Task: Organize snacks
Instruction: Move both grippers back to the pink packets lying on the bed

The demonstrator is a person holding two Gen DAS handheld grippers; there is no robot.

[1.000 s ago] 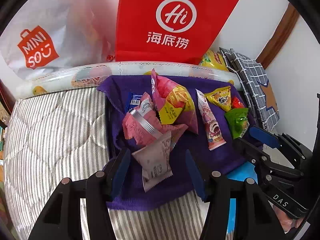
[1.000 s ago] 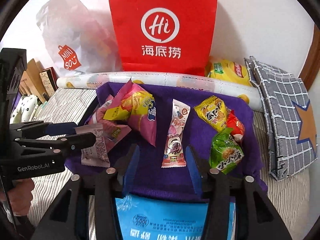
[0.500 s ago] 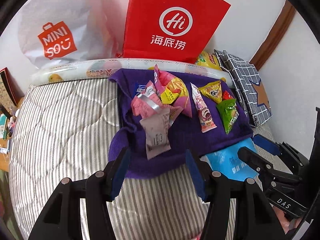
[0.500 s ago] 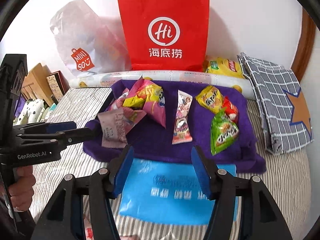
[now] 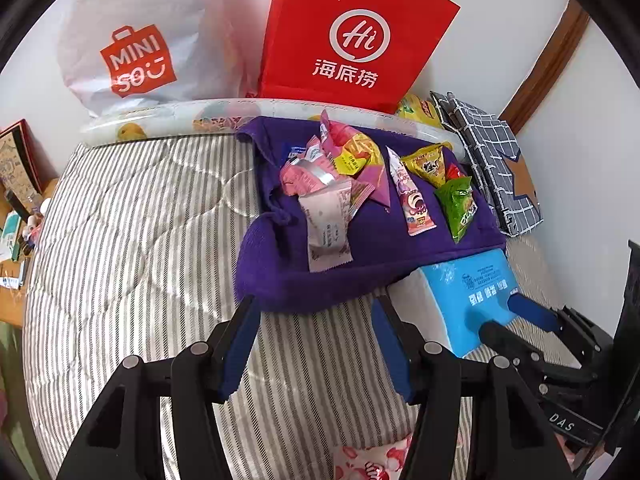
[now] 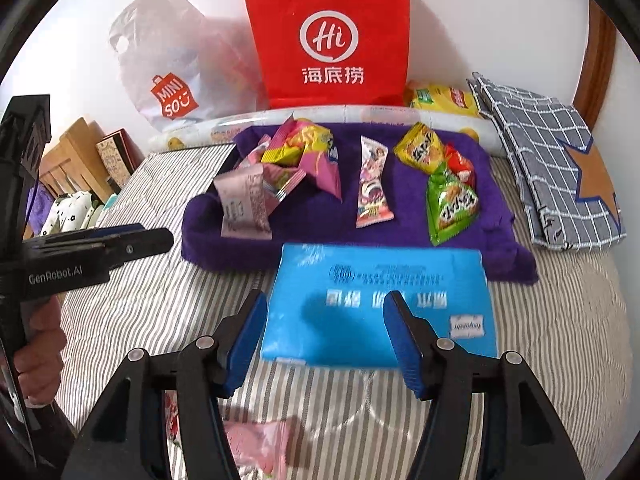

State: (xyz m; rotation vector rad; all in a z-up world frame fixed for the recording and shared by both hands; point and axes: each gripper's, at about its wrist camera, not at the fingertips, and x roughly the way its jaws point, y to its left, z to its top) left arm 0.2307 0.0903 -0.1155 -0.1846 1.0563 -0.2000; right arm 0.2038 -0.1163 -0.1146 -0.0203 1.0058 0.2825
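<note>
Striped mattress [image 6: 560, 340] fills view. Purple towel [image 6: 404, 216] at 12 o'clock carries snack packets [image 6: 374, 184]. Blue pack [image 6: 380, 304] at towel's 6 o'clock edge. Right gripper [image 6: 324, 340] fingers apart above blue pack, holding nothing. Left gripper [image 5: 316, 344] fingers apart, holding nothing, over mattress.

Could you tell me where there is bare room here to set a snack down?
Bare striped mattress lies left of the purple towel. A bare purple strip separates the pink long packet from the green packet. The towel's left end is crowded.
</note>
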